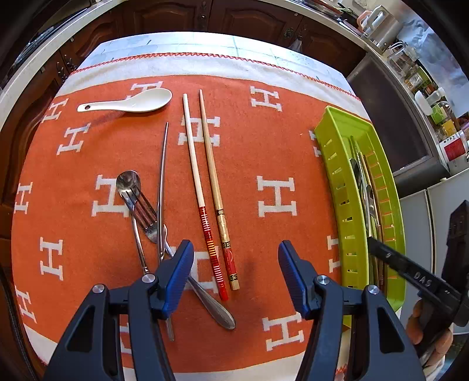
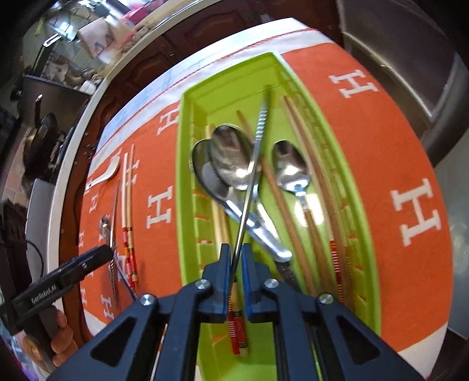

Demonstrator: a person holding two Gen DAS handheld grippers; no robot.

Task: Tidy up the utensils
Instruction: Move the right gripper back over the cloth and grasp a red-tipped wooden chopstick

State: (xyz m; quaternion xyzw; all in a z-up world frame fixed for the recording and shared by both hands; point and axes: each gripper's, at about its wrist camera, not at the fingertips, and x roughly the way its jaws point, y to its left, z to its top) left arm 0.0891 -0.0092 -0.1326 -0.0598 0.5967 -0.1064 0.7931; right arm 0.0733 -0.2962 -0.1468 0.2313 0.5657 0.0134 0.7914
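Note:
My right gripper (image 2: 236, 258) is shut on a thin metal chopstick (image 2: 249, 190), which slants up over the green slotted tray (image 2: 187, 175). In the tray lie three metal spoons (image 2: 234, 158) and several wooden chopsticks (image 2: 316, 190). My left gripper (image 1: 236, 258) stands open low over the orange cloth, with the red ends of two wooden chopsticks (image 1: 205, 181) between its jaws, untouched. To their left lie a second metal chopstick (image 1: 162, 181), a fork (image 1: 143, 211) and a metal spoon (image 1: 129, 181), crossing one another. A white ceramic spoon (image 1: 132, 101) lies at the far side.
An orange cloth (image 1: 263, 140) with white H letters covers the table. Dark wooden cabinets (image 1: 176, 14) stand beyond the far edge. To the right are a crowded counter with jars (image 1: 425, 88) and grey appliances. A hand (image 1: 425, 331) grips the right gripper beside the tray.

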